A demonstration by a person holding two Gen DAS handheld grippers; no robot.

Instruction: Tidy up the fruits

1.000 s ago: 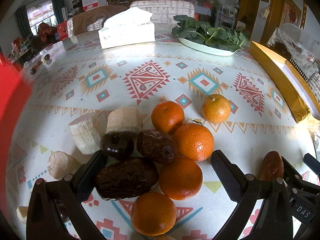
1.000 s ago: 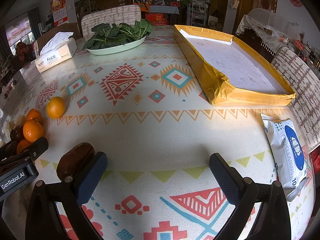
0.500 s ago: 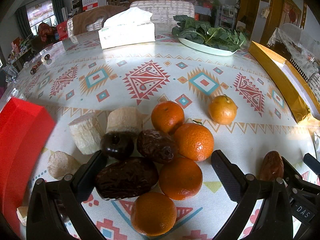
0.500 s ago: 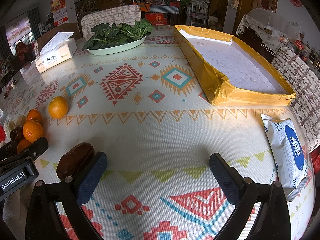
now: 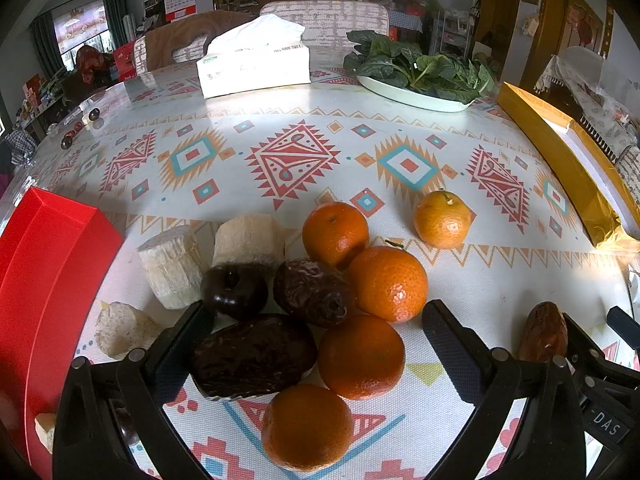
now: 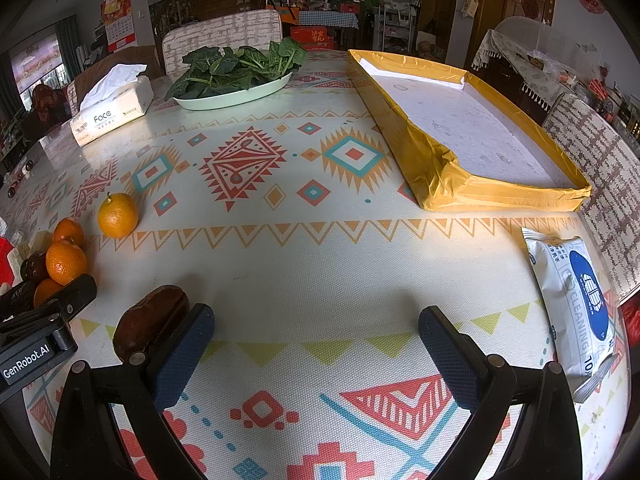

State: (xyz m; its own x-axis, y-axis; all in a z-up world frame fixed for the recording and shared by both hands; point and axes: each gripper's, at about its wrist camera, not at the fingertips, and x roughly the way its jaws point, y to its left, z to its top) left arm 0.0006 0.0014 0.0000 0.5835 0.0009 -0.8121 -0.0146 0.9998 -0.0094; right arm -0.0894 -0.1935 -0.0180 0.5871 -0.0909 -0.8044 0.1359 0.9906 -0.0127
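Patterned tablecloth (image 6: 320, 248) is carrying everything, dining room clutter sitting far behind. We're looking at a tight fruit pile just ahead of the left gripper (image 5: 316, 344): several oranges (image 5: 386, 282), three dark dates (image 5: 256, 354), pale cane chunks (image 5: 170, 266) on the far left side. One lone orange (image 5: 442, 220) is sitting apart, far right of the pile. One stray date (image 6: 150, 324) is lying just beside the right gripper's left finger, outside the jaws.

Left gripper is spread wide, gripping nothing; its jaws are framing the big date and the near oranges. Right gripper (image 6: 316, 344) is likewise released and empty, hovering over bare cloth. Red box (image 5: 44, 288) is sitting at the left edge, yellow tray (image 6: 468, 136) far right; we're guessing one of them is the sorting target, can't confirm which.

We're judging the step as picking the first fruit. Advice:
- Pile is packed, fruits touching. Closing on a middle piece is likely nudging neighbours; oranges roll.
- We're favouring an outer piece: the nearest orange for the left, the stray date for the right.
- Right gripper needs shifting left so the date sits between the fingers, long axis across the jaws' gap.
- Dates look soft and wrinkled, so we're closing gently.
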